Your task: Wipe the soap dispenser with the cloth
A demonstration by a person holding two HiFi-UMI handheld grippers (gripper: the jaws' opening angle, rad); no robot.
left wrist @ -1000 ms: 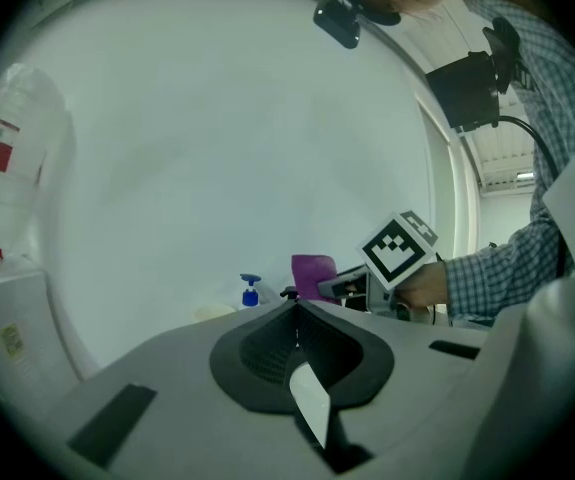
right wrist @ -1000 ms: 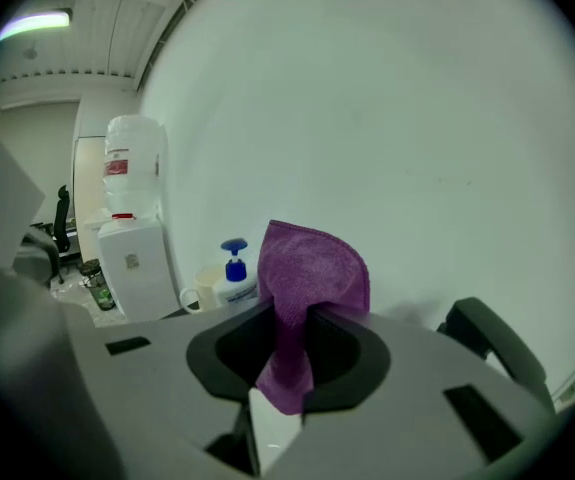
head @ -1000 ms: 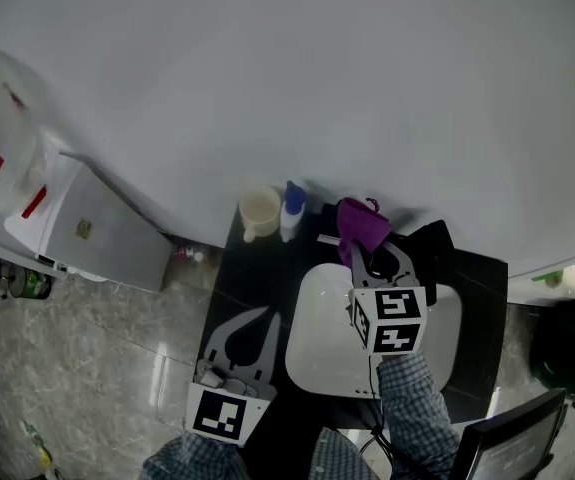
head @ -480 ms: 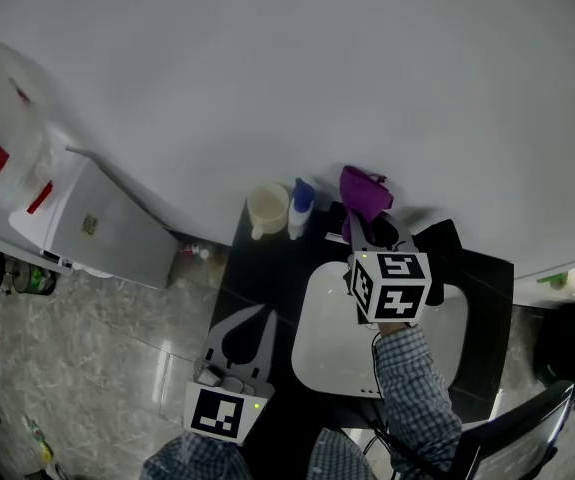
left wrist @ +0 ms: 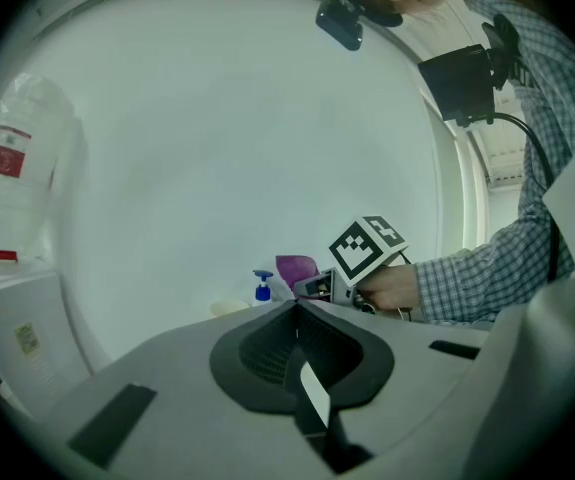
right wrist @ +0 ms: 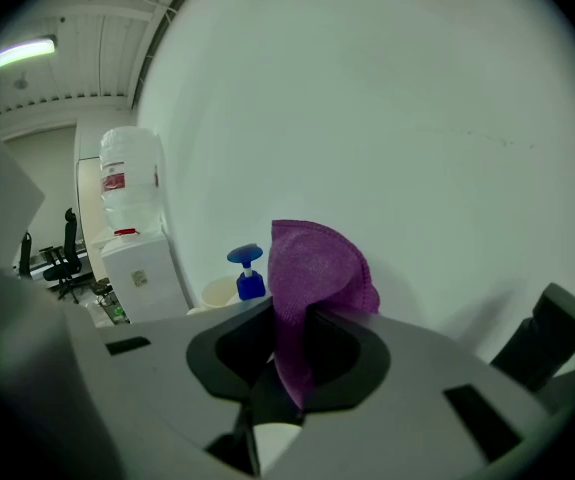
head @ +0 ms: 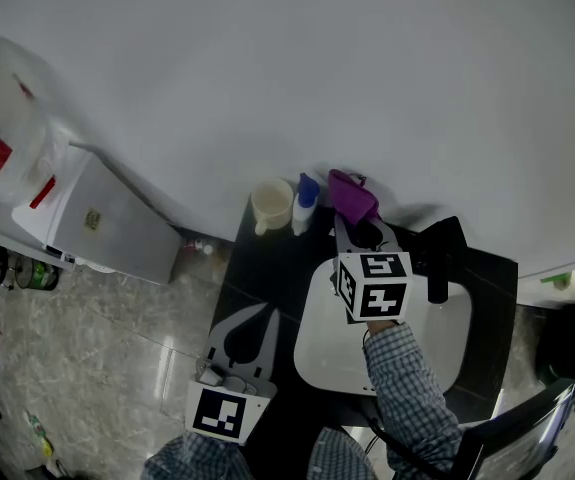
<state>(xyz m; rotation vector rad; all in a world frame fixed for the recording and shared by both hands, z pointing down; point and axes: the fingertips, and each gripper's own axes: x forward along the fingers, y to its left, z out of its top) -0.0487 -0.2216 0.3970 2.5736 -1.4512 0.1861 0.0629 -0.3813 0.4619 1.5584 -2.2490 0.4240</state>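
The soap dispenser (head: 305,204), white with a blue pump, stands at the back of the black counter beside a cream cup (head: 272,206). My right gripper (head: 353,220) is shut on the purple cloth (head: 351,195), held above the counter just right of the dispenser; I cannot tell whether they touch. In the right gripper view the cloth (right wrist: 312,278) sticks up from the closed jaws, with the dispenser (right wrist: 248,273) just left of it. My left gripper (head: 259,315) is shut and empty, low at the counter's front left. From it I see the dispenser (left wrist: 261,286) and cloth (left wrist: 295,269) far ahead.
A white sink basin (head: 319,340) fills the counter's middle, under my right arm. A black faucet (head: 437,258) stands at its right rear. A water cooler (head: 107,228) with a bottle stands left of the counter. The white wall is right behind the dispenser.
My right gripper has carried the cloth to the left and farther back, closer to the dispenser. The left gripper has stayed where it was.
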